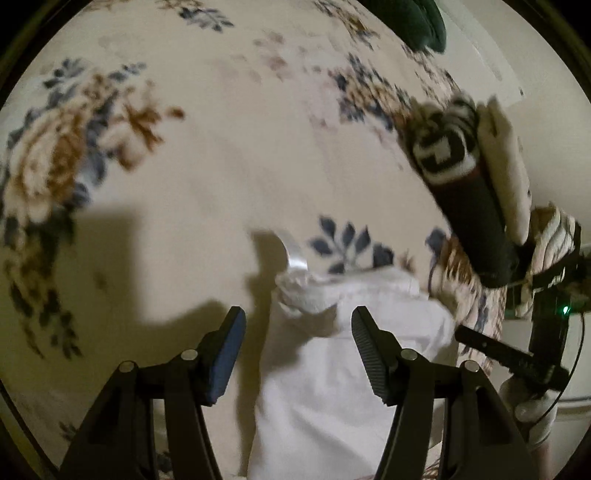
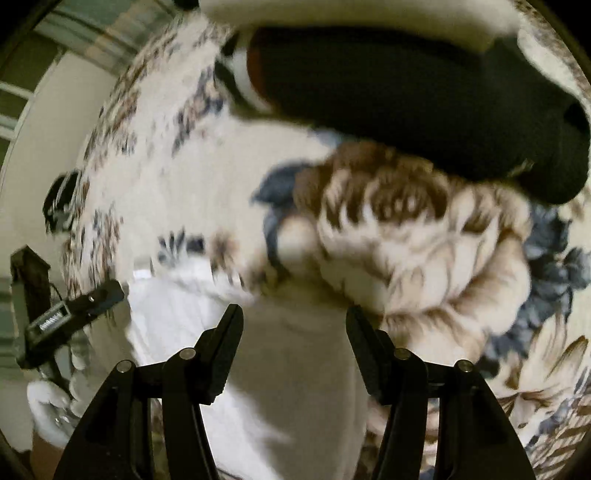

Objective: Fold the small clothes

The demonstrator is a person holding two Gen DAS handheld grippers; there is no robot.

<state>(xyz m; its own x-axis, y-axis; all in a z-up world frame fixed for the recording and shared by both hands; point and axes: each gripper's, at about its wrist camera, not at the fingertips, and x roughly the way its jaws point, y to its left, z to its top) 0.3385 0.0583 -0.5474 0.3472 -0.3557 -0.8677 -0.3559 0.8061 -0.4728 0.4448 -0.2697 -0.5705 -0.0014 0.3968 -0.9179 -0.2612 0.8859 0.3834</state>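
Observation:
A white garment (image 1: 332,376) lies on the floral blanket (image 1: 207,173), its crumpled upper edge pointing away from me. My left gripper (image 1: 297,325) hovers over it, open, with the cloth showing below the gap and neither pad pressing it. The same white garment (image 2: 280,387) fills the lower middle of the right wrist view, and my right gripper (image 2: 293,317) stands open above its edge, by a big brown flower on the blanket (image 2: 424,240). Each view catches the other gripper at its side, held by a white-gloved hand (image 2: 48,402).
A black sock with a white pattern (image 1: 461,177) and a cream folded piece (image 1: 506,166) lie on the blanket to the right; the black sock (image 2: 406,92) looms close ahead of the right gripper. A dark green thing (image 1: 417,22) sits at the far edge.

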